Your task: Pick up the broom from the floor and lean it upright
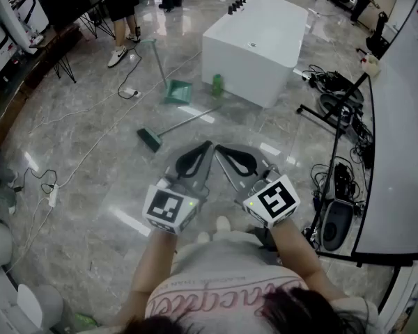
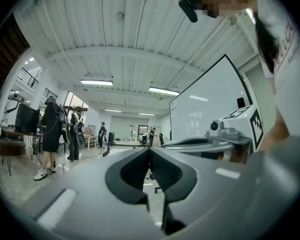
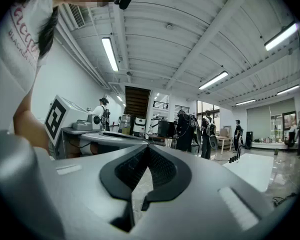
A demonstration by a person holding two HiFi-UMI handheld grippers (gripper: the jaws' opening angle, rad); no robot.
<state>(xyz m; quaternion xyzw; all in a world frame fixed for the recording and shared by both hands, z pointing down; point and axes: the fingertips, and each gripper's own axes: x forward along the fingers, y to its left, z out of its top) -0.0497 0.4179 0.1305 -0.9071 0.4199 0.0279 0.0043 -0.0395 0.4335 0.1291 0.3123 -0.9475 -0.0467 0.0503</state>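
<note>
In the head view the left gripper [image 1: 206, 149], grey plastic with a cube of square markers at its back, sits at lower centre with its jaws pressed together and nothing between them; its own view shows the dark ribbed pads meeting at the tip. The matching right gripper [image 1: 221, 152] lies just beside it, the two tips near each other and angled inward. Its jaws are likewise closed on nothing, as its own view shows. The green-headed broom [image 1: 153, 138] with a thin pale handle lies flat on the glossy grey marble floor [image 1: 90, 158] in the middle of the frame, above the grippers and apart from both. Its head is toward the left and its handle runs up and to the right. Further up, a green dustpan [image 1: 177, 91] with a long handle stands on the floor. Just right of it a small green bottle [image 1: 217, 84] stands beside a large white rectangular tub [image 1: 254, 47] with black fittings on its far edge. A standing person's legs [image 1: 122, 44] show at upper left. A white power strip [image 1: 53, 195] with trailing cables lies at the left edge, and a white board [image 1: 404, 131] fills the right side, with black stands and cables at its foot.
</note>
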